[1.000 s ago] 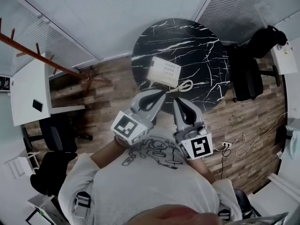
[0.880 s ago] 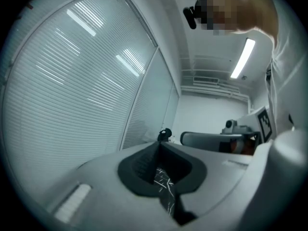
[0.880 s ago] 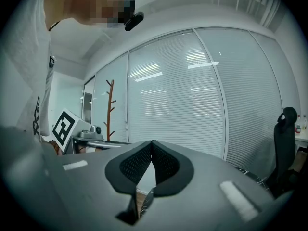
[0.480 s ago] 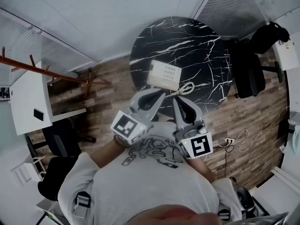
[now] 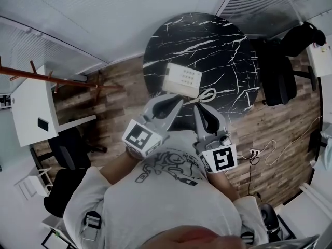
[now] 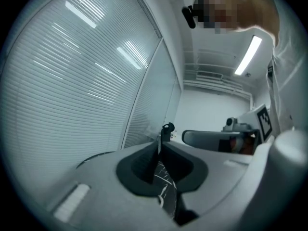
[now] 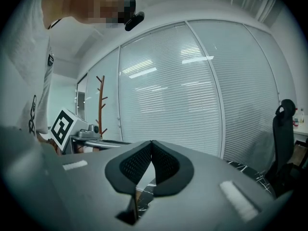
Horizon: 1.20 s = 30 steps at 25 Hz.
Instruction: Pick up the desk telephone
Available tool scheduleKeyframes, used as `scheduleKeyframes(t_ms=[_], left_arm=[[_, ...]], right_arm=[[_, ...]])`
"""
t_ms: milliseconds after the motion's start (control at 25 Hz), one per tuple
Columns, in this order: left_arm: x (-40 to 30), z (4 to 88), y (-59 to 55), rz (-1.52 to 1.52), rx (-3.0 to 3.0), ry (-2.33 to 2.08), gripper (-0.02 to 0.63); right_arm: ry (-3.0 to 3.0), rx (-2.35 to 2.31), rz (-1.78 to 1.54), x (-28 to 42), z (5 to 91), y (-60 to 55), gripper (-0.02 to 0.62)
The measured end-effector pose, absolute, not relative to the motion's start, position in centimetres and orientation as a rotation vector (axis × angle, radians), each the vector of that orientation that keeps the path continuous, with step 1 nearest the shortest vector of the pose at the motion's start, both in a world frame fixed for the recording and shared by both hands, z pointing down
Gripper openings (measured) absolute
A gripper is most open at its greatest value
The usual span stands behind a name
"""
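Note:
The white desk telephone [image 5: 181,80] lies on the round black marble table [image 5: 223,40], near its front edge. Its coiled cord [image 5: 206,95] trails to the right. My left gripper [image 5: 175,101] points at the phone's near side, just short of it; its jaws are opening, barely apart, with nothing between them [image 6: 159,146]. Only the marble top [image 6: 166,179] shows through the slit. My right gripper [image 5: 200,111] sits beside it, close to the cord, shut and empty [image 7: 151,143]. The phone is hidden in both gripper views.
A black office chair [image 5: 282,79] stands right of the table. A wooden coat rack [image 5: 57,79] and a white desk [image 5: 33,108] are at the left, with another dark chair [image 5: 67,149] below them. A cable [image 5: 262,154] lies on the wood floor.
Both grippers have edged forward toward the table's near edge and the phone. The telephone and its cord have not moved.

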<state>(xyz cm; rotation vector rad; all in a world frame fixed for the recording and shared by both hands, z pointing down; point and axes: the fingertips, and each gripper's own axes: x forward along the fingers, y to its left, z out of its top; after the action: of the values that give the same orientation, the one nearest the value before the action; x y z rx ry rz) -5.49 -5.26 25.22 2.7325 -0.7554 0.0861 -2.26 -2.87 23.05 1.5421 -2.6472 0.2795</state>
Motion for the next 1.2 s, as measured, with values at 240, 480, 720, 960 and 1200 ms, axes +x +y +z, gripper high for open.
scheduleKeyframes(t_ms=[240,480,720,960,1200], left_arm=[[-4.8,26.8,-6.4,0.133,2.712,-0.792,0.038],[-4.7,29.8,-8.2,0.207,2.666,-0.844,0.06],[-5.3,34.3,-10.7,0.299,2.628,-0.886,0.078],[-6.0,39.9,-13.2,0.385,2.56,-0.912,0.104],[-5.7,46.9,-15.8,0.485,2.513,-0.908,0.141]], right_arm=[[-2.618,1.526,0.319,-0.4,25.0,-4.2,0.006],[-2.576,1.515,0.408,1.5,28.4,-6.0,0.033],[-2.499,1.524,0.499,3.4,33.6,-8.4,0.06],[-2.43,1.496,0.611,4.4,39.4,-10.4,0.091],[-2.356,1.494,0.721,5.9,46.4,-13.0,0.124]])
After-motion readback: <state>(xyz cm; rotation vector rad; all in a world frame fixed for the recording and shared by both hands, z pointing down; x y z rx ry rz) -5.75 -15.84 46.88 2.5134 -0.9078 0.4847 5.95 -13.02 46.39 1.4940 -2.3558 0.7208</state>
